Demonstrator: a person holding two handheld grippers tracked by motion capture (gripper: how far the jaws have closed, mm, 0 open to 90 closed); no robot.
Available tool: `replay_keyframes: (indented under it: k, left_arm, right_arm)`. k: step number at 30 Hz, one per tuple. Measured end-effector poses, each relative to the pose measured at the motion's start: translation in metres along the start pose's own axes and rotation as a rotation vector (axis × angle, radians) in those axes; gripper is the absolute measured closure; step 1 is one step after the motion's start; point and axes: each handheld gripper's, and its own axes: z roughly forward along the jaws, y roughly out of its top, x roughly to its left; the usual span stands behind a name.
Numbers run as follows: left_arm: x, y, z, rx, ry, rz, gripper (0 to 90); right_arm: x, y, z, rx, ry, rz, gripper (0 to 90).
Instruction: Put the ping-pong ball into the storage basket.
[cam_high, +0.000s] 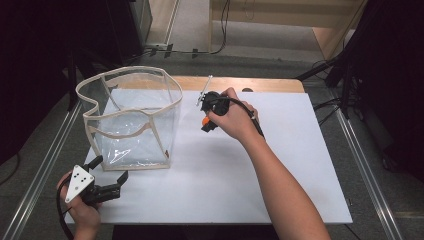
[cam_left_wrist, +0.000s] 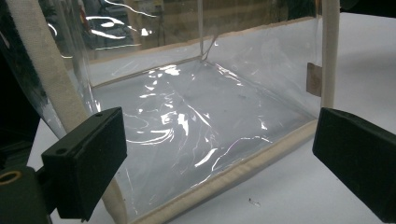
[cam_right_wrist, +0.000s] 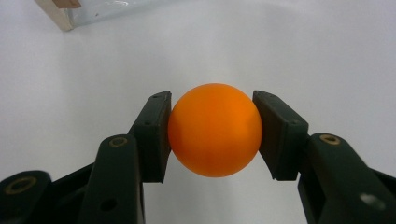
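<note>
High view: your right gripper (cam_high: 206, 122), black with a trailing cable, is over the matte white tabletop sheet (cam_high: 280, 170), just right of the clear soft-plastic box with beige fabric edging (cam_high: 131, 120). A small smooth orange ball (cam_high: 205, 120) shows at its tip, pinched there. The box stands upright on the sheet's left part, open at the top, its walls glossy and creased, its rim wavy. Your left gripper (cam_high: 111, 176), carrying a grey three-cornered plate, sits at the sheet's near-left edge, its jaws spread and empty, tips pointing toward the box's near lower corner. The light wooden table edge (cam_high: 240, 82) shows beyond the sheet.

Left gripper view: the two blocky black jaws stand wide apart with nothing pressed between them. Just beyond them is the box (cam_left_wrist: 187, 121): wrinkled transparent film with bright glints, a padded beige seam along the bottom, and a beige strip running up each corner. The white sheet (cam_left_wrist: 327, 196) lies under the jaws.

Right gripper view: both flat black pads (cam_right_wrist: 156, 135) press against opposite sides of the orange ball (cam_right_wrist: 215, 129), which is round, smooth and faintly matte. It is held above the plain white sheet (cam_right_wrist: 280, 46). A corner of the box (cam_right_wrist: 70, 14) shows at top left.
</note>
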Motion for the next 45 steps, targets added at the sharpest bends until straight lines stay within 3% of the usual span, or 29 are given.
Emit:
replay_keyframes:
  k: [8, 19, 45]
  left_arm:
    - [0.0, 0.0, 0.0, -0.002, 0.002, -0.001, 3.6]
    - [0.0, 0.0, 0.0, -0.003, 0.002, -0.002, 3.6]
    - [-0.001, 0.0, 0.0, 0.002, 0.001, 0.002, 3.6]
  right_arm:
    - [-0.002, 0.008, -0.011, -0.009, 0.009, 0.005, 47.7]
    - [-0.002, 0.023, -0.027, -0.022, 0.012, -0.031, 47.7]
    - [-0.002, 0.043, -0.059, -0.03, 0.033, -0.06, 47.7]
